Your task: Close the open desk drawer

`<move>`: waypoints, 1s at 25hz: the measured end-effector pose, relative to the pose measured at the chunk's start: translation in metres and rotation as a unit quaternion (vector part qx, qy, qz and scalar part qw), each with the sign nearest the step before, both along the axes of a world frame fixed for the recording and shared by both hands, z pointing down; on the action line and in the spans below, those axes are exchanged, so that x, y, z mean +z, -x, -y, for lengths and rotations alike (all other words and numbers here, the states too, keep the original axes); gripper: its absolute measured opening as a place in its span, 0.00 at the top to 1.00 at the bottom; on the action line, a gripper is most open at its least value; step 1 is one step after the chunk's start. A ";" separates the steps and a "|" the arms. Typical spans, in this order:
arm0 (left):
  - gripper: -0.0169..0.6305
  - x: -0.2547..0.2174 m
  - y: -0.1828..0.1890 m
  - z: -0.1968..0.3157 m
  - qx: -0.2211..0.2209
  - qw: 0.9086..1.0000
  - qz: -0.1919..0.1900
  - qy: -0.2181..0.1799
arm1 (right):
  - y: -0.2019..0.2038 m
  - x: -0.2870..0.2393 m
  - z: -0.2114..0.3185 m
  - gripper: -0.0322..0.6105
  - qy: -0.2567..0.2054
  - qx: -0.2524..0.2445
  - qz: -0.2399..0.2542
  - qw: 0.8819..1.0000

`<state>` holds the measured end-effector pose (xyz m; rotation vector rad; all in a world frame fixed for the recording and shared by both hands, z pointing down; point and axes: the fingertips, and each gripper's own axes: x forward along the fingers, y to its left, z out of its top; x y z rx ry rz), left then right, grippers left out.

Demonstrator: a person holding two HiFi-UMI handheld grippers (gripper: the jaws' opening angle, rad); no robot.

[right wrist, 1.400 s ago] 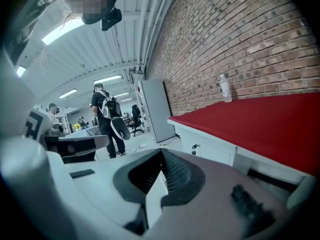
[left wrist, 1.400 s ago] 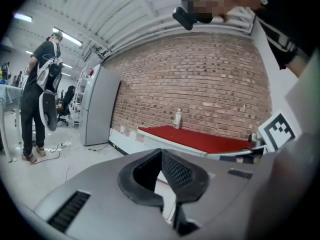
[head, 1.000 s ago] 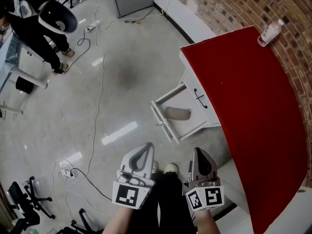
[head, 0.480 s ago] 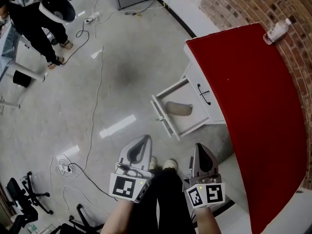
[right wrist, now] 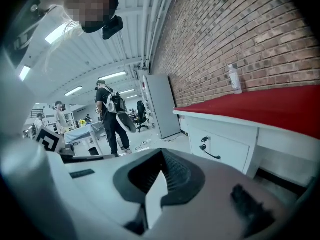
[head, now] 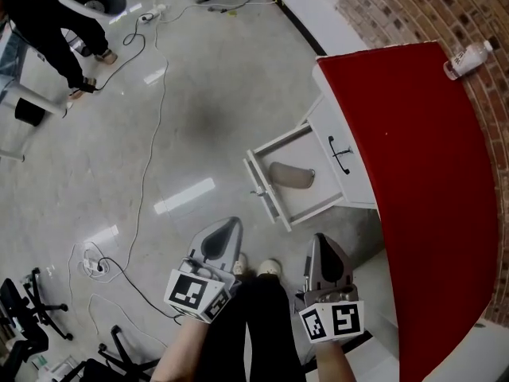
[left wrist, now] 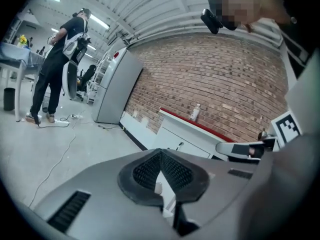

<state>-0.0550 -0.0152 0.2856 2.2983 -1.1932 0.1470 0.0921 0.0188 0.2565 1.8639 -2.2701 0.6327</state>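
The white desk with its red top point(head: 413, 157) stands at the right of the head view. Its lower drawer point(head: 274, 205) is pulled out toward the floor, and a grey-brown object point(head: 290, 176) lies inside. Above it is a shut drawer with a black handle point(head: 342, 154). My left gripper point(head: 231, 224) and right gripper point(head: 317, 239) hover side by side below the drawer, apart from it, both shut and holding nothing. In the left gripper view the shut gripper point(left wrist: 160, 152) points toward the desk point(left wrist: 187, 134). The right gripper view has the shut gripper point(right wrist: 161, 153) below the handled drawer front point(right wrist: 220, 151).
A clear bottle point(head: 469, 58) stands at the desk's far corner by the brick wall point(head: 374, 2). Cables point(head: 147, 165) and a power strip point(head: 95, 267) lie on the floor at left. A person in black point(head: 56, 30) stands at the top left. Office chairs point(head: 24, 317) sit at the bottom left.
Both grippers have sunk a little. The left one has shifted left and rolled slightly. The drawer stays open and both grippers stay shut.
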 end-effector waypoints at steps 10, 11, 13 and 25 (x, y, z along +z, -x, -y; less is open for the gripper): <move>0.96 0.069 -0.010 0.018 0.031 0.998 -0.054 0.027 | 0.010 0.040 0.032 0.94 0.002 -0.016 0.021 1.000; 0.96 0.074 -0.010 0.019 0.033 0.997 -0.061 0.029 | 0.012 0.044 0.034 0.94 0.002 -0.020 0.020 1.000; 0.96 0.085 -0.010 0.020 0.039 0.996 -0.078 0.033 | 0.015 0.053 0.035 0.94 0.003 -0.028 0.019 0.999; 0.96 0.198 -0.026 0.010 0.046 0.972 -0.182 0.142 | 0.015 0.123 0.037 0.94 0.028 -0.048 0.011 0.998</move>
